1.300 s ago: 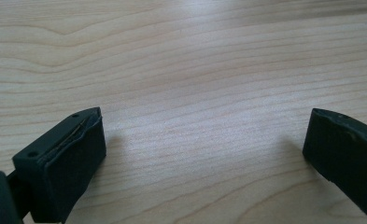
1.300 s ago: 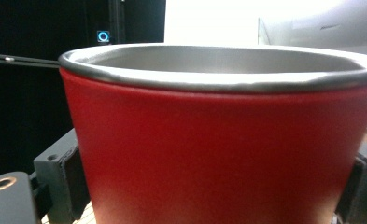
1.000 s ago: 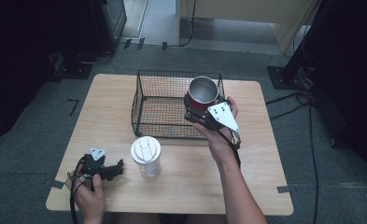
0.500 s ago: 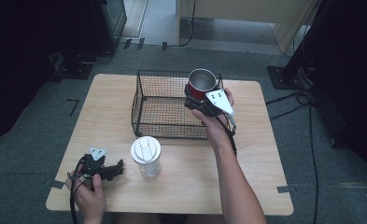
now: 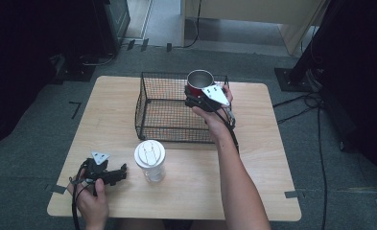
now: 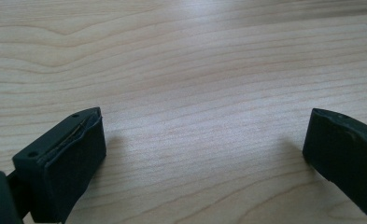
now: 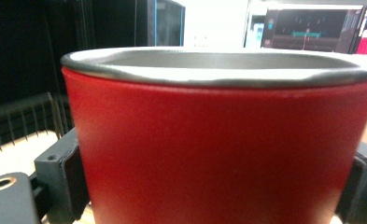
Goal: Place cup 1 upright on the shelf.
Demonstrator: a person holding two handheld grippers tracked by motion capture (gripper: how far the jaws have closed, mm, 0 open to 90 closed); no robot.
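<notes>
A red cup with a steel rim [image 5: 199,79] hangs over the back right part of the black wire basket [image 5: 150,125], held upright by my right gripper [image 5: 194,97], which is shut on it. In the right gripper view the red cup [image 7: 218,144] sits between the two black jaws, pressed on both sides. My left gripper [image 5: 122,171] rests low at the table's front left, open, with bare wood between its fingers [image 6: 69,154]. A clear cup with a white lid [image 5: 150,158] stands just right of it, in front of the basket.
The wooden table [image 5: 267,143] has free surface right of the basket and along the front. Dark equipment and cables surround the table on the floor. The person's right forearm [image 5: 234,177] crosses the table's front right.
My right gripper has carried the red cup up and toward the back of the basket. The left gripper and the lidded cup have stayed put.
</notes>
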